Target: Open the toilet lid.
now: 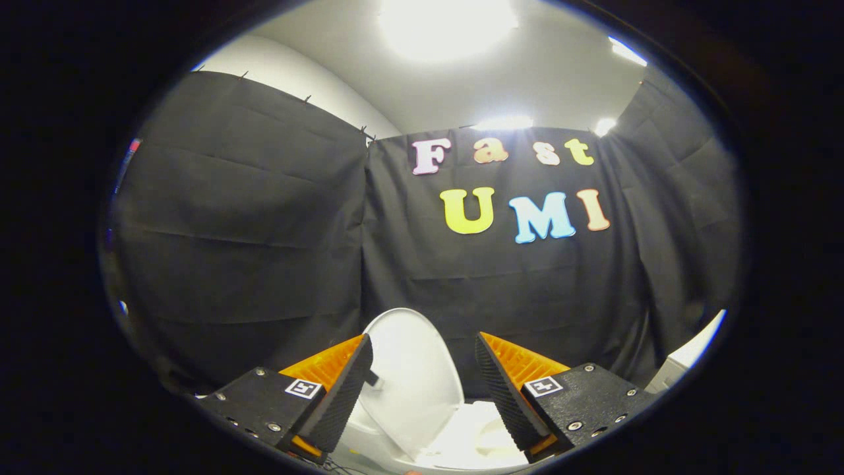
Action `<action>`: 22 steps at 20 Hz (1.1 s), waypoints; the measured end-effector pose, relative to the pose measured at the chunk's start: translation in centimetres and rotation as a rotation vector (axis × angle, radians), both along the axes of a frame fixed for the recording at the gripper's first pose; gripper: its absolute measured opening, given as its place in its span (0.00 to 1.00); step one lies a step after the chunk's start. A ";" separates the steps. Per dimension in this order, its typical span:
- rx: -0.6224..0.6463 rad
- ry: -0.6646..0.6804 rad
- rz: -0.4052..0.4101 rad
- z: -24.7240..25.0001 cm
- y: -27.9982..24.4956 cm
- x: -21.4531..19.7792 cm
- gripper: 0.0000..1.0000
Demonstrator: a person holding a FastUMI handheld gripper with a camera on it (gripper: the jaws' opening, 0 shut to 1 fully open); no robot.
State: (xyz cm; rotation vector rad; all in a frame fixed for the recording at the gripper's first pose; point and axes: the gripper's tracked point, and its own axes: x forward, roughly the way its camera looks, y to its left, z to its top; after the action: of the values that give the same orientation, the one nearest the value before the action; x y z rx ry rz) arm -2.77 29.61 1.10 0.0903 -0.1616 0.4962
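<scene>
Now toilet lid (412,376) stands raised upright between open tongs (424,349).

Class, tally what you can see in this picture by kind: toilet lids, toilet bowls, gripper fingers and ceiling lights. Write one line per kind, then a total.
Toilet lid, raised: 1
Toilet bowl: 1
Gripper fingers, spread apart, nothing held: 2
Ceiling lights: 4
Total: 8

A staged recording booth, not a real bathroom; black cloth (264,218) hangs pinned as walls on all sides; a white toilet (461,435) stands against it, lid (412,376) raised; bright ceiling lights (445,23) glare overhead.
</scene>
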 end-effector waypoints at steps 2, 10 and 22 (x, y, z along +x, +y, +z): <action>-0.031 -0.019 -0.052 0.3 -4.0 0.7 0.95; -0.129 -0.139 -0.183 2.1 -16.9 3.7 0.95; -0.035 0.038 -0.273 -2.5 -25.7 4.1 0.94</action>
State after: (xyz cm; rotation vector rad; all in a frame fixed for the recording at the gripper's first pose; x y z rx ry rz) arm 1.34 3.90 -1.44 0.0426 -0.1256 0.2249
